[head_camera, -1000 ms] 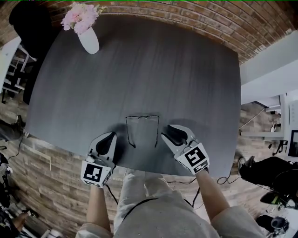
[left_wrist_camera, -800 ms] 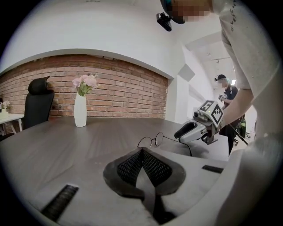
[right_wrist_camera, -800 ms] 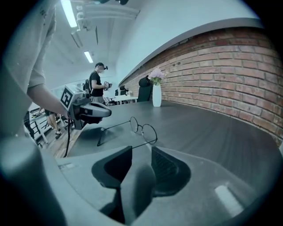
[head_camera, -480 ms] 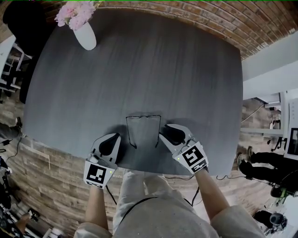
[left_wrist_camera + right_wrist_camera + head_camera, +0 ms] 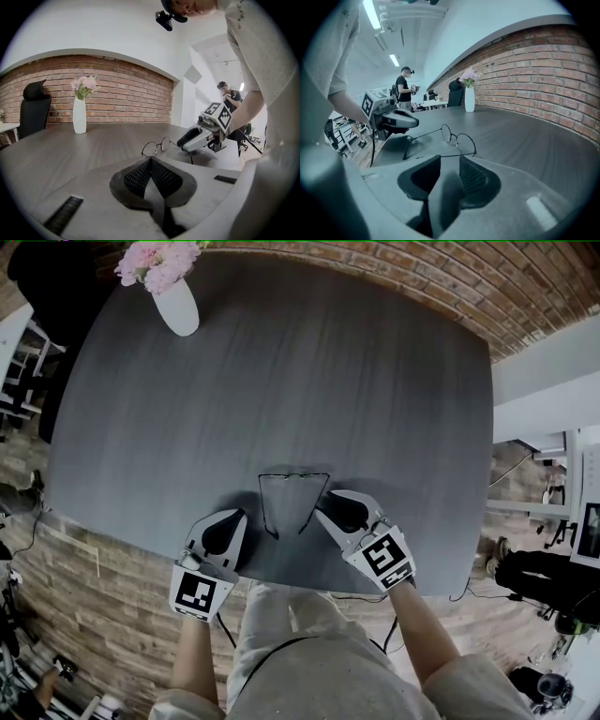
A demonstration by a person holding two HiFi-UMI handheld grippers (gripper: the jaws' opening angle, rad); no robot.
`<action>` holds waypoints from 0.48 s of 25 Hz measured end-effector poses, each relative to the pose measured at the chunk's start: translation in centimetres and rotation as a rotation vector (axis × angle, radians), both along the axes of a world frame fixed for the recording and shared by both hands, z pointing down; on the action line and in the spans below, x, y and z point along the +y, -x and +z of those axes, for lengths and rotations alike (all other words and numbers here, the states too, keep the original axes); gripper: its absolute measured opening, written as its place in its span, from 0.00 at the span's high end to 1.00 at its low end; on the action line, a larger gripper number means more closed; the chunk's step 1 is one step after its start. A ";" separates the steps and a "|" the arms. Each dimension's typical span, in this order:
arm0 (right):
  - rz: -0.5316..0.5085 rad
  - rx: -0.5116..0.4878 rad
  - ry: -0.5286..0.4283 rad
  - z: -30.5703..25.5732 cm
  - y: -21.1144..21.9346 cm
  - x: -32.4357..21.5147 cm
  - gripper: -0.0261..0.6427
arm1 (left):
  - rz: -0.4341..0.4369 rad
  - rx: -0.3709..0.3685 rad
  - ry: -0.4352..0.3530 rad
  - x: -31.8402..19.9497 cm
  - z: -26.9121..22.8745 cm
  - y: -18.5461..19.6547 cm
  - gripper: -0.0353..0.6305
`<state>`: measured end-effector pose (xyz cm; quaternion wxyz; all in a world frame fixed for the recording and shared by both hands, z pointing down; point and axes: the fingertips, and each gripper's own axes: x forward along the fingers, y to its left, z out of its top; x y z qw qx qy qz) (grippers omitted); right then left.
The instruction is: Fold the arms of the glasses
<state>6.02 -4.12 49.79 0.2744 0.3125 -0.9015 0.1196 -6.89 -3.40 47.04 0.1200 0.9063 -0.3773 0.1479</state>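
Dark-grey worktop [image 5: 281,381] carries wire glasses [image 5: 293,475], arms unfolded. Right hand-held gripper [image 5: 328,507] at glasses' right arm [image 5: 314,502]: jaws wide, just closing slightly, arm across their mouth, ungripped. Left hand-held gripper [image 5: 228,518], left of glasses: jaws together, empty. We advise sweeping arm inward gently, frame braced.

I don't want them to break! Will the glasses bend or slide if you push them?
Likely light: the glasses are thin wire, so they'd probably slide on the smooth table. The wire looks bendy and could deform if pushed hard.
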 end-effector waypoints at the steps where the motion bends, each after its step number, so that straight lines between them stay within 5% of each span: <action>1: -0.003 -0.001 0.001 0.0 0.2 0.0 0.77 | -0.003 0.002 0.003 0.0 -0.1 0.0 0.95; 12: -0.015 -0.020 0.011 0.2 1.6 -0.8 0.82 | -0.023 0.002 0.006 0.0 0.1 0.6 0.95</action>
